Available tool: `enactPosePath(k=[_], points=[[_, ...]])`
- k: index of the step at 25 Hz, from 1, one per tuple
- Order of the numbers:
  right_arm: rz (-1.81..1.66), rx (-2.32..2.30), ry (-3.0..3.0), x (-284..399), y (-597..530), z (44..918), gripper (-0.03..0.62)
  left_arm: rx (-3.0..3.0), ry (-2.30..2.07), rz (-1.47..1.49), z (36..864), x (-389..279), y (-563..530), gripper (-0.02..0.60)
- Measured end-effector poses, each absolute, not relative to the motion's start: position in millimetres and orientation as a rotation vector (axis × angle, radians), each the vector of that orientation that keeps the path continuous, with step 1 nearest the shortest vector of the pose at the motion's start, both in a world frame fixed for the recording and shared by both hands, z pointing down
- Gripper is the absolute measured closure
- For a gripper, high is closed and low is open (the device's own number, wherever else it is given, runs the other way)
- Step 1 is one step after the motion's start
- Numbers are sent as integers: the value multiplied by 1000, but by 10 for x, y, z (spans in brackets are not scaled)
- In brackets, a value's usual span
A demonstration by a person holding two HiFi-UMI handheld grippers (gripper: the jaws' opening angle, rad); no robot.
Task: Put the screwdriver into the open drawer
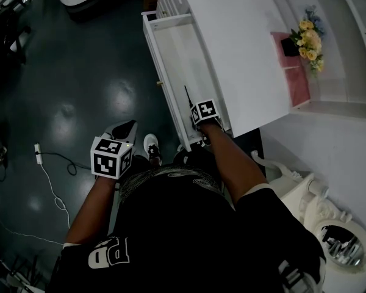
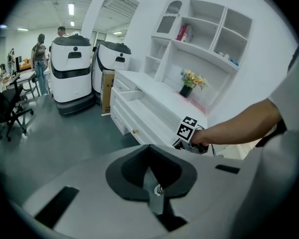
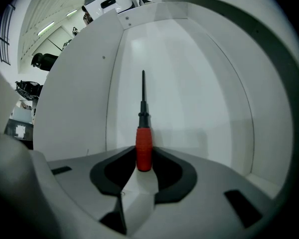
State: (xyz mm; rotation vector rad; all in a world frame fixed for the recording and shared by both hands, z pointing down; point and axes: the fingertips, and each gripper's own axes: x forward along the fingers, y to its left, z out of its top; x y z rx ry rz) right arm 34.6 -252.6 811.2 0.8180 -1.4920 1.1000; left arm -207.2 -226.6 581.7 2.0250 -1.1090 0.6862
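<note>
The right claw (image 3: pixel 143 159) reaches down into the open drawer (image 1: pixel 174 47). It holds the screwdriver (image 3: pixel 142 128) by its red handle, with a pad on each side. The thin metal end points away along the drawer. The tool looks low, close to the white bottom, so it is already inside the place where it has to go. I think the claw grips the very end of the handle so the long part can lie flat. The drawer sticks out from the white table (image 1: pixel 232 41), so there is room to come in from above. What is left, I think, is to let go and lift out. The left claw (image 2: pixel 152 176) is closed with nothing in it. It hangs off to the side over the dark floor (image 1: pixel 79 72), out of the way, because this job only needs one claw.
</note>
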Motion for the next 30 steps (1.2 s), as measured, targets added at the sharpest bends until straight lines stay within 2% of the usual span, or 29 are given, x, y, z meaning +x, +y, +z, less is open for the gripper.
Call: enactPosePath(k=[19,30], points=[[1093,852,-1565,368,-2545,7852,464,2086,-1094,670,5677,-1920,-2171,566],[1165,1000,-1779,237,-2535,7182,464,2203,-1026,640,5396,-1656,-2236,566]])
